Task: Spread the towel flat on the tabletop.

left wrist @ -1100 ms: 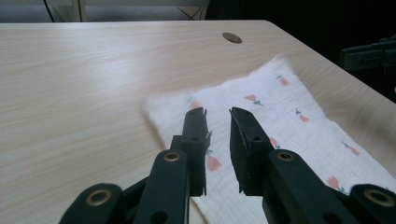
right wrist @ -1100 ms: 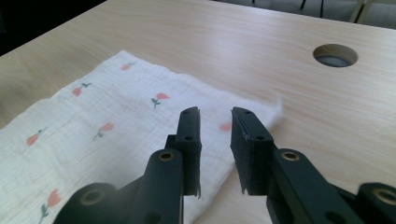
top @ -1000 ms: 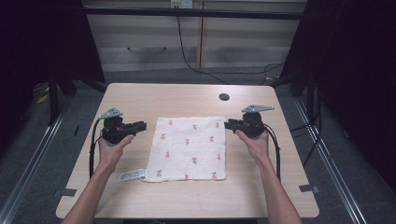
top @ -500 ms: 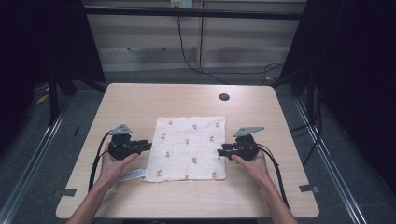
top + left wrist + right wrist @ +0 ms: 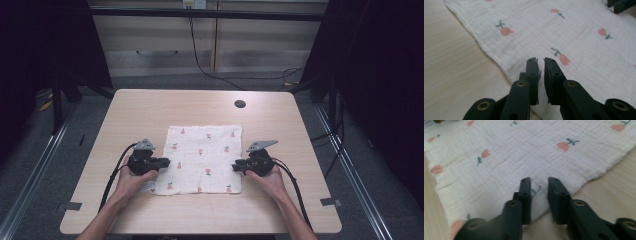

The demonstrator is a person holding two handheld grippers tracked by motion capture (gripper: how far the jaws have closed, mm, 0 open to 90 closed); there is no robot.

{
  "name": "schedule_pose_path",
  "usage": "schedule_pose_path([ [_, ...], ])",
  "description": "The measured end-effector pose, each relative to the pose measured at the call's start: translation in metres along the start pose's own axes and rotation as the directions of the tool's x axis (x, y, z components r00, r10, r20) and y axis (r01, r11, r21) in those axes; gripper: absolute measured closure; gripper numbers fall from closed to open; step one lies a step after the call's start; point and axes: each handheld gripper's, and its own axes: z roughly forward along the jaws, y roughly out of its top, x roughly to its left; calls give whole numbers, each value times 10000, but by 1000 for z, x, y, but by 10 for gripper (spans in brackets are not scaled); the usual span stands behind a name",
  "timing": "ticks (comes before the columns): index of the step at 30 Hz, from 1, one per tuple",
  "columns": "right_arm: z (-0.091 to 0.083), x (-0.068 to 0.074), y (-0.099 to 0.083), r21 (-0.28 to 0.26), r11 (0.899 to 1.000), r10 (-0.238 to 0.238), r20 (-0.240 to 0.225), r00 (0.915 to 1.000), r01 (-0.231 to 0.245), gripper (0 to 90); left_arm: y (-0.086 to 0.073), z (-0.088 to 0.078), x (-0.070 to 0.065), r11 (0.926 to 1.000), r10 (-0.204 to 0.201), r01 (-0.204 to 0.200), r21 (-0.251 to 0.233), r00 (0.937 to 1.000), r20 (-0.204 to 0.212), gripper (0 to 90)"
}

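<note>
Inspection, tabletop: 1 white muslin cloth w/ small pink tulip print (image 5: 204,159) lies flat, roughly square, centre-front of the light wood-grain table (image 5: 150,107), its near edge well back from the table's front. Left gripper (image 5: 162,163) sits at cloth's left edge near the front corner; right gripper (image 5: 238,166) at the right edge, opposite. Both are low at the cloth, pointing inward at each other. Left gripper view: jaws have just been closing, now nearly together w/ a thin slit between; they hover over cloth just inside its hem, and I see no fabric pinched between them, so not gripping. Right gripper view: jaws have likewise just been closing, narrow gap left, tips over the cloth edge where it meets bare table; nothing visibly caught there either. Judgement: work in hand looks like taking the two side edges for a fold or lift. Risks: (a) jaws close above the fabric rather than around the hem, so they come up empty; cause is tips riding on top of a flat single layer w/ no lip to get under. (b) One side catches, other doesn't, so cloth skews or drags across table. (c) Tips pushed inward bunch the thin fabric instead of picking it. Count: cloth 1; grippers 2; hands 2; table 1; dark round grommet hole (image 5: 240,104) at table's far side 1; small white tag (image 5: 148,187) at cloth's front-left corner 1, detail too small to read.
</note>
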Motion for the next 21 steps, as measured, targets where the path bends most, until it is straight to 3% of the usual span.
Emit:
schedule_pose_path([
  [4,-4,0,-2,334,9994,45,-81,10000,-42,898,-1,1,-3,9999,137,-138,33,9997,182,894],
  [9,-10,1,-7,366,9993,98,-174,9998,-92,900,-5,-2,-7,9999,70,-74,71,9988,478,896],
  [21,-26,12,-23,548,9985,-16,-330,9995,34,900,-16,-14,-28,9989,201,-229,402,9973,701,896],
])
